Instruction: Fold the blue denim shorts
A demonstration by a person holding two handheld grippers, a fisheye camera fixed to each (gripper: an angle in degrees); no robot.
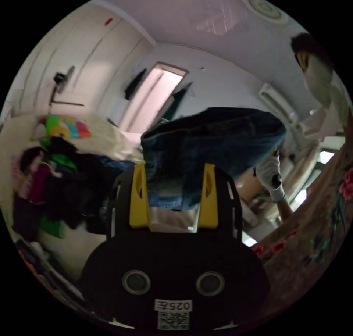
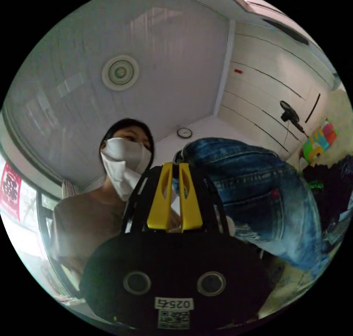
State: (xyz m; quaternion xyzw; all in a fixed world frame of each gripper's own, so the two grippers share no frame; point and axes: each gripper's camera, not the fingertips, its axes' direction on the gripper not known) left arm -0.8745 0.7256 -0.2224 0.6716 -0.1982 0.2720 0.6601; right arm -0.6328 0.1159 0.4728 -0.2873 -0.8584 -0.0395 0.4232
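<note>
Hanging in the air, the blue denim shorts (image 1: 213, 148) are seen between the spread jaws of the left tool (image 1: 173, 189); contact is hidden. The right tool (image 2: 175, 192), nearly pressed together beside the shorts' waistband, has an unclear grip.

- In the left gripper view, the blue denim shorts (image 1: 209, 148) are motion-blurred, and their lower edge runs behind the left gripper (image 1: 173, 189), whose yellow jaws stand apart.
- At the right, a gloved hand (image 1: 272, 174) covers whatever it holds against the shorts' far end.
- In the right gripper view, the right gripper (image 2: 173, 189) hides whether cloth sits between its nearly closed jaws.
- The shorts' lower right end fades into the frame's dark rim.
</note>
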